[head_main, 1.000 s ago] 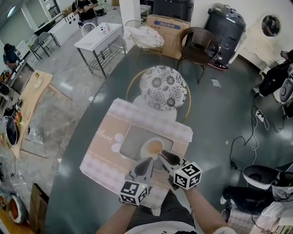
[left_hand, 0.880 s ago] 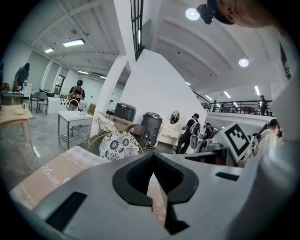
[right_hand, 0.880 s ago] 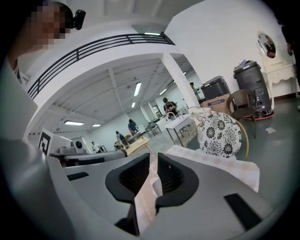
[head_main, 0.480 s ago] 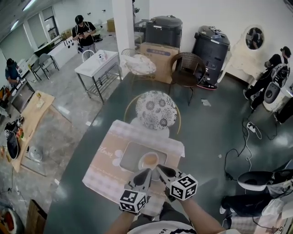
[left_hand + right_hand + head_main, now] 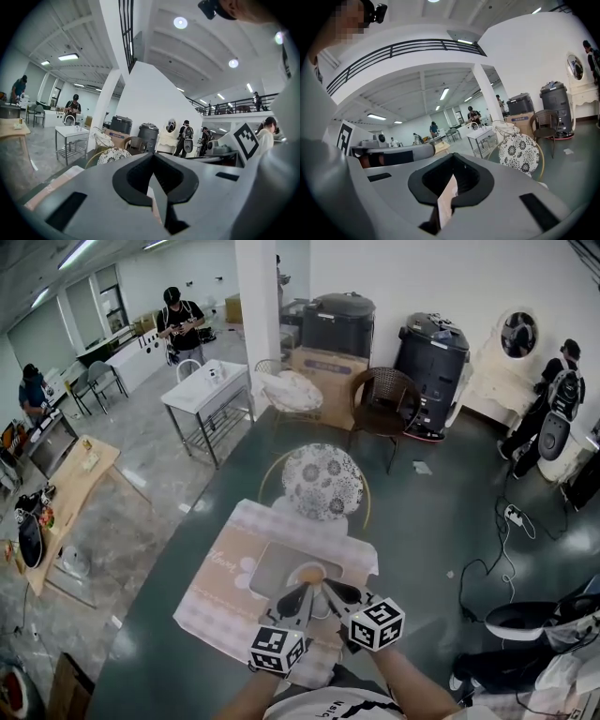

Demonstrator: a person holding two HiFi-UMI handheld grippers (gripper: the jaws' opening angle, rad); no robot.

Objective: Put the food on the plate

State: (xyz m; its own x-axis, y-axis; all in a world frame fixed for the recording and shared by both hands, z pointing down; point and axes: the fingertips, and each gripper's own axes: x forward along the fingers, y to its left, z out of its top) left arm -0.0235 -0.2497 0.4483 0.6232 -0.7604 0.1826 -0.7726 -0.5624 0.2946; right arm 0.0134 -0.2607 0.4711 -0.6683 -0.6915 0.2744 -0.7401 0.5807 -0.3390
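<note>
A round white dish [image 5: 310, 575] with orange-brown food in it sits on a grey rectangular tray [image 5: 272, 568], which lies on a pink placemat [image 5: 225, 589]. Both grippers hover over the tray's near edge, side by side. In the head view my left gripper [image 5: 302, 592] points at the dish from the left and my right gripper [image 5: 331, 586] from the right. Each gripper view looks level across the room. There the left gripper [image 5: 153, 174] and the right gripper [image 5: 451, 180] show their jaws shut together with nothing between them.
A chair with a black-and-white patterned cushion [image 5: 322, 481] stands at the dark table's far edge [image 5: 412, 549], also seen as the patterned chair [image 5: 519, 153]. Beyond are a white metal table [image 5: 208, 387], a wicker chair [image 5: 387, 397] and people standing at the room's edges.
The head view has tilted up, so more of the room shows and the dish looks smaller. Both grippers stay together over the tray's near edge.
</note>
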